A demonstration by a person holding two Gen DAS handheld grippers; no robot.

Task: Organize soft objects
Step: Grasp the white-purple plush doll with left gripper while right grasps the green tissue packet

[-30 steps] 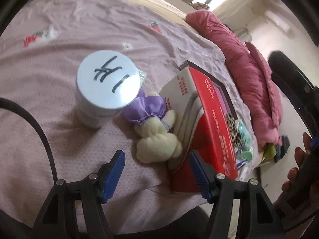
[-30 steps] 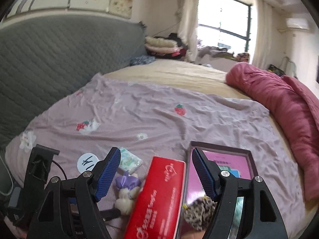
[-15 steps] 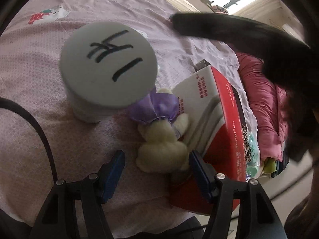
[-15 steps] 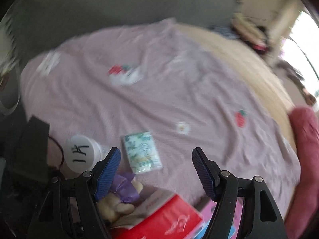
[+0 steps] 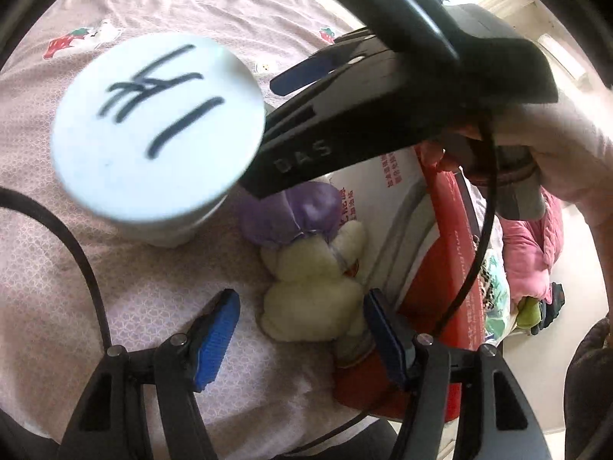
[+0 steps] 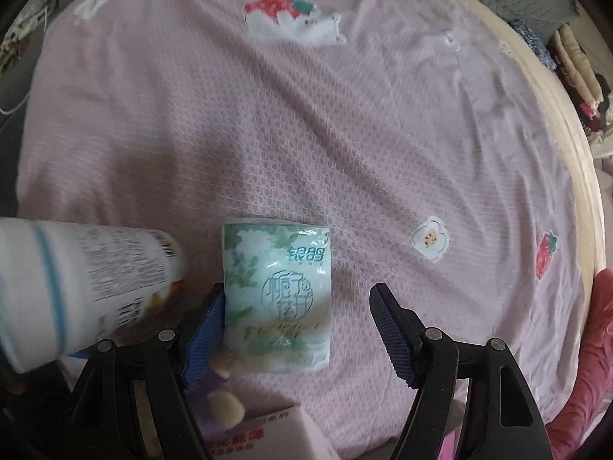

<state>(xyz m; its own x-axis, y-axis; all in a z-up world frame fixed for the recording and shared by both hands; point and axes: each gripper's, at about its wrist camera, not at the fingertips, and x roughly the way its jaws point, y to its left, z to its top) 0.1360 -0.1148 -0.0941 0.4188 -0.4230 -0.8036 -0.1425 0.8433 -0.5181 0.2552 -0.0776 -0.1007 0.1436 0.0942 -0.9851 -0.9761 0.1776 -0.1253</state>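
A cream plush toy in a purple dress [image 5: 310, 268] lies on the pink bedsheet, against a red and white box [image 5: 440, 253]. My left gripper [image 5: 300, 337] stands open just short of the toy, one blue finger on each side of its lower end and neither touching it. A pale green tissue pack [image 6: 277, 299] lies flat on the sheet. My right gripper [image 6: 297, 329] points down over it, open, and the pack sits between the fingers, close to the left fingertip [image 6: 205, 333]. In the left wrist view the right gripper's body [image 5: 364, 115] crosses above the toy.
A white canister [image 5: 157, 130] with black marks on its lid stands just left of the toy; its side [image 6: 76, 287] shows beside the tissue pack. A hand [image 5: 459, 153] holds the right gripper. A pink quilt [image 6: 590, 364] lies along the bed's right edge.
The right gripper swung from facing the room to pointing down at the tissue pack, and came into the left wrist view. The left gripper edged closer to the plush toy.
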